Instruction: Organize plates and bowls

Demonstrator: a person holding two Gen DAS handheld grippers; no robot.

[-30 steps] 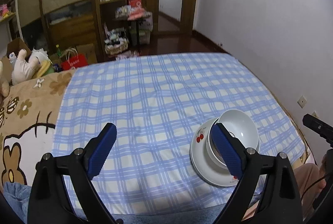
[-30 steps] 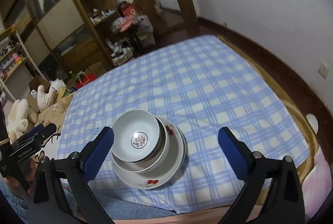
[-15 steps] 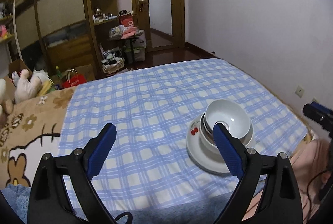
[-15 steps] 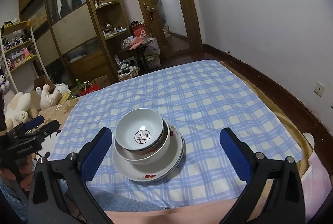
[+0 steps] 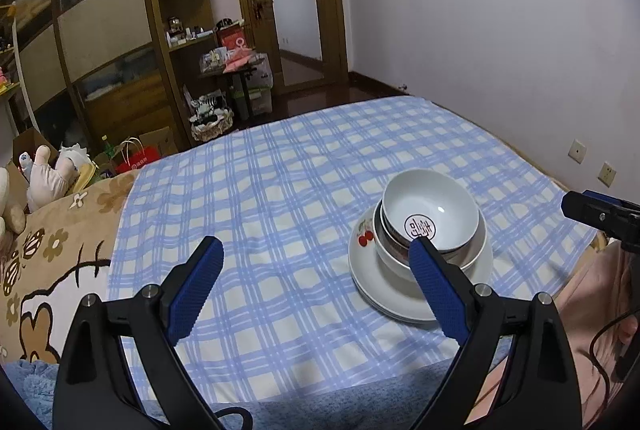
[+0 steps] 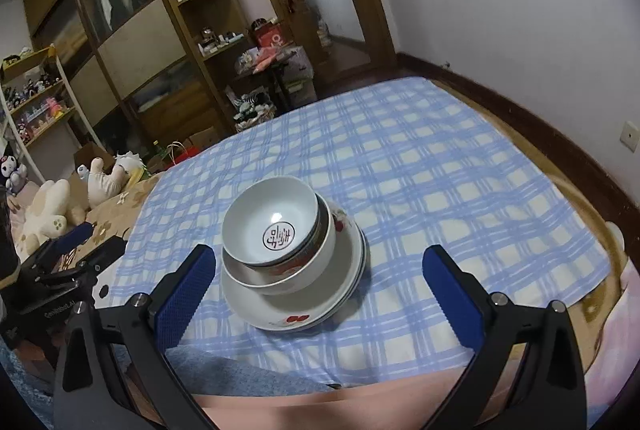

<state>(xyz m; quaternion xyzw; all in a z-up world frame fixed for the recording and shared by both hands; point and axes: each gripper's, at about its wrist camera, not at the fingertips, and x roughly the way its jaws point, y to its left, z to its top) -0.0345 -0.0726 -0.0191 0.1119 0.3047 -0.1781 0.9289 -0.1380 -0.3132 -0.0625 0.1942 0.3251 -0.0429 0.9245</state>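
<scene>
A stack of dishes stands on the blue checked cloth (image 5: 280, 190): white plates with red cherries (image 5: 384, 294) at the bottom, a larger white bowl (image 5: 394, 262) on them, and a small white bowl with a dark round emblem (image 5: 430, 208) on top. The stack also shows in the right wrist view, with the plates (image 6: 296, 310) and the top bowl (image 6: 272, 222). My left gripper (image 5: 316, 286) is open and empty, its right finger in front of the stack. My right gripper (image 6: 320, 294) is open and empty, held back from the stack.
The cloth covers a bed with a cartoon blanket (image 5: 48, 262) at the left. Plush toys (image 6: 48, 206) lie beyond it. Wooden cabinets and shelves (image 5: 120, 42), a cluttered small table (image 5: 236, 70) and a door (image 5: 296, 2) stand at the back. A wall (image 5: 500, 30) runs along the right.
Both grippers have drawn back and tilted up, so more of the room shows. The dish stack has not moved and both grippers stay open.
</scene>
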